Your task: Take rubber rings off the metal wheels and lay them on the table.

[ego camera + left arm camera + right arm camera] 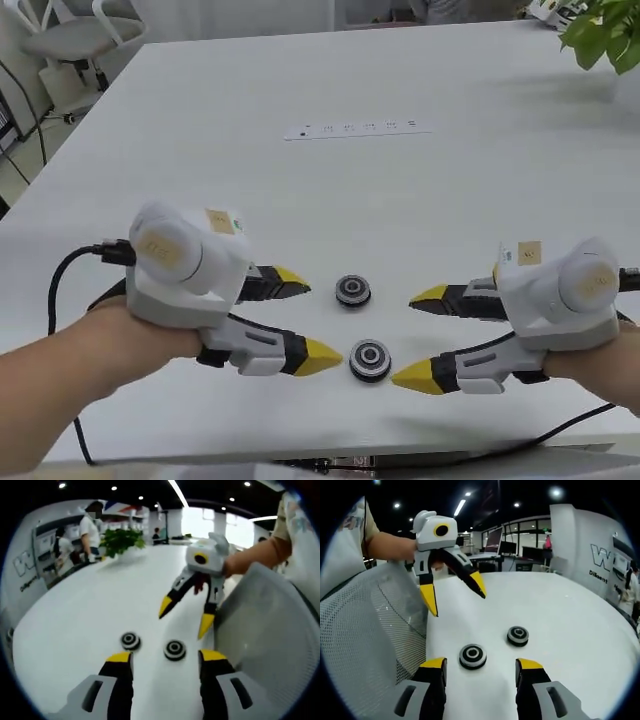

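Open-plan office, long white counter (200,150) with a power strip (357,129), potted plant (120,539), mesh office chair (365,630), computer monitors (496,539) on desks behind, recessed ceiling spotlights (555,492), large lettering (602,555) on a white wall

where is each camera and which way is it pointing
Head view: on the headset, looking down at the table, two wheels, left tool, right tool, both forearms.
Left gripper view: on the left tool, facing the right tool across the wheels; own jaws at bottom.
Right gripper view: on the right tool, facing the left tool; own jaws at bottom.
Shared: all see both wheels.
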### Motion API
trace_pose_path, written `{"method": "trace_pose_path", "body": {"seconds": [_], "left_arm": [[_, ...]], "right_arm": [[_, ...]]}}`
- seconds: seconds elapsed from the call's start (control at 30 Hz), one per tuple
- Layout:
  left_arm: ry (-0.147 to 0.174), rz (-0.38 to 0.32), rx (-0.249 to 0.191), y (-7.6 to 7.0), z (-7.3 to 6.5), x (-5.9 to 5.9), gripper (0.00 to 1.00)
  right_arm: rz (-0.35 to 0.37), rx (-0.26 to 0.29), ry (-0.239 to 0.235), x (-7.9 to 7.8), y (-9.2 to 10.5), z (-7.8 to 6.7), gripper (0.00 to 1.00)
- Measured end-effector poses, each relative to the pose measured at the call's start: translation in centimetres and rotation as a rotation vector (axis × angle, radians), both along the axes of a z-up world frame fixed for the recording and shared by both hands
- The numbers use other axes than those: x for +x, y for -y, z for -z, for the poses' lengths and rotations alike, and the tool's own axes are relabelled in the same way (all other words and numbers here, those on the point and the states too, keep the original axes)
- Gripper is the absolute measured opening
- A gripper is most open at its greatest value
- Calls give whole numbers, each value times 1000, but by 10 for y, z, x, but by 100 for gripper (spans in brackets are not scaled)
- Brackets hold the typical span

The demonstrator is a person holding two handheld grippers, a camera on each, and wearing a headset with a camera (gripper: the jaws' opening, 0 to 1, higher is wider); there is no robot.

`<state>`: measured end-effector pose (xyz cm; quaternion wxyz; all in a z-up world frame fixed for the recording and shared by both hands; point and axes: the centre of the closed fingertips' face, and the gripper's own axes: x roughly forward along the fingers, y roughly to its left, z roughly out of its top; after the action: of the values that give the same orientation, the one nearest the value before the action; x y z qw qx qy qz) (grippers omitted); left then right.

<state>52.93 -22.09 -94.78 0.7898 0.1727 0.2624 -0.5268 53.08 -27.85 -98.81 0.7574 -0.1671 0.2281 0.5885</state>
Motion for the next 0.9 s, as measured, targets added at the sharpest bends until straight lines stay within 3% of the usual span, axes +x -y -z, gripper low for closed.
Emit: {"method": "trace_pose_path", "body": {"seconds": [0.17,0.57,0.9], "left_arm": [[-8,22,7,5,8,-2,49],[-71,39,6,16,26,-2,40],[-103,60,21,26,39,-6,34]], "right_arm": [[-24,-9,-13,-2,-4,5,48],[-47,-6,-62,-7,-10,17,35],[-61,-16,-76,-9,-14,25,28]]}}
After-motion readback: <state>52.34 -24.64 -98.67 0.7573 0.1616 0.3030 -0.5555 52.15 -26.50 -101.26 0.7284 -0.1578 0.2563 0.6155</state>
